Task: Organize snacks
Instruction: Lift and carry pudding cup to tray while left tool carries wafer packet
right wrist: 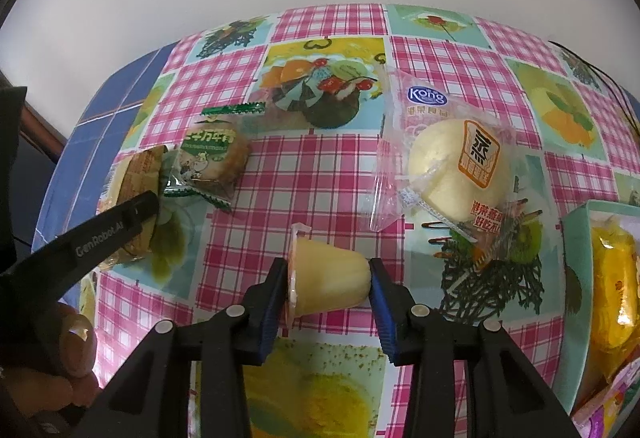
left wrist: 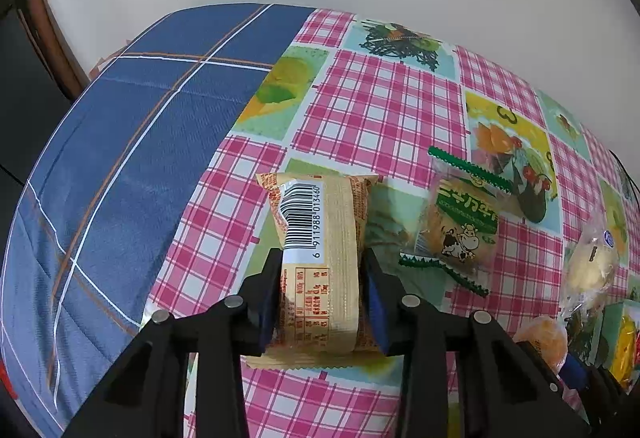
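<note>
My left gripper (left wrist: 322, 262) is shut on a beige snack packet (left wrist: 320, 222) with a barcode, both blue pads pressed against its sides over the tablecloth. In the right wrist view the same packet (right wrist: 134, 173) shows at the left, behind a black finger. My right gripper (right wrist: 327, 270) is shut on a yellow jelly cup (right wrist: 328, 278) that lies on its side, one pad on its lid end and one on its base. A green-edged cake packet with a cow (left wrist: 460, 234) (right wrist: 212, 157) lies between the two grippers. A steamed cake in a clear wrapper (right wrist: 452, 161) lies right of centre.
A pink checked tablecloth with fruit pictures (right wrist: 320, 173) covers the table; a blue checked cloth (left wrist: 140, 117) lies beyond it on the left. A teal box (right wrist: 576, 234) holding yellow packets (right wrist: 614, 278) stands at the right edge. A person's hand (right wrist: 76, 342) holds the left tool.
</note>
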A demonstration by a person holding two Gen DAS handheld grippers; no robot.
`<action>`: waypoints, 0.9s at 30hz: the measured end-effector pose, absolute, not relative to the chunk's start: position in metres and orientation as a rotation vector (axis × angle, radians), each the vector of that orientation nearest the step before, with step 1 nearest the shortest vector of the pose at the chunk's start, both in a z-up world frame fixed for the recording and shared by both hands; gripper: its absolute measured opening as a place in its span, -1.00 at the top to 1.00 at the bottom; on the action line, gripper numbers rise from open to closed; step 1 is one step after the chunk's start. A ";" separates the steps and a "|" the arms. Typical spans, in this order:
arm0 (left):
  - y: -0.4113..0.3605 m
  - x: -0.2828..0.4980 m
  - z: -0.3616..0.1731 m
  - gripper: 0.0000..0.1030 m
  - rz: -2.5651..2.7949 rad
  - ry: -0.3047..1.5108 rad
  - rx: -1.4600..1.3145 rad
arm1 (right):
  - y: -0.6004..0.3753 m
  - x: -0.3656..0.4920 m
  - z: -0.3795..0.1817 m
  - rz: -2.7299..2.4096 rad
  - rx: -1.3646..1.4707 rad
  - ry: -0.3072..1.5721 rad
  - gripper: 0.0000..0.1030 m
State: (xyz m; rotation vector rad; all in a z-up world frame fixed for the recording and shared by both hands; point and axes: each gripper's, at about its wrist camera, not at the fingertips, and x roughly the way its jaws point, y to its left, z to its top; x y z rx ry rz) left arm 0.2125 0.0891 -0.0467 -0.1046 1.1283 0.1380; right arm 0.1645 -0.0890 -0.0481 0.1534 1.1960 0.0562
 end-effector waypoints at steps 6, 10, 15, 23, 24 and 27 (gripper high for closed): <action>0.090 0.211 -0.045 0.28 0.134 1.137 -0.109 | -0.089 0.165 -0.042 0.067 0.161 1.195 0.22; 0.090 0.211 -0.043 0.29 0.134 1.139 -0.113 | -0.088 0.165 -0.039 0.069 0.157 1.194 0.23; 0.091 0.211 -0.031 0.30 0.135 1.121 -0.114 | -0.089 0.165 -0.035 0.072 0.158 1.188 0.23; 0.088 0.210 -0.021 0.30 0.138 1.118 -0.113 | -0.092 0.165 -0.025 0.071 0.162 1.172 0.23; 0.087 0.209 -0.021 0.30 0.140 1.120 -0.114 | -0.092 0.164 -0.024 0.071 0.163 1.171 0.23; 0.083 0.208 -0.020 0.30 0.144 1.126 -0.116 | -0.095 0.163 -0.020 0.067 0.166 1.168 0.23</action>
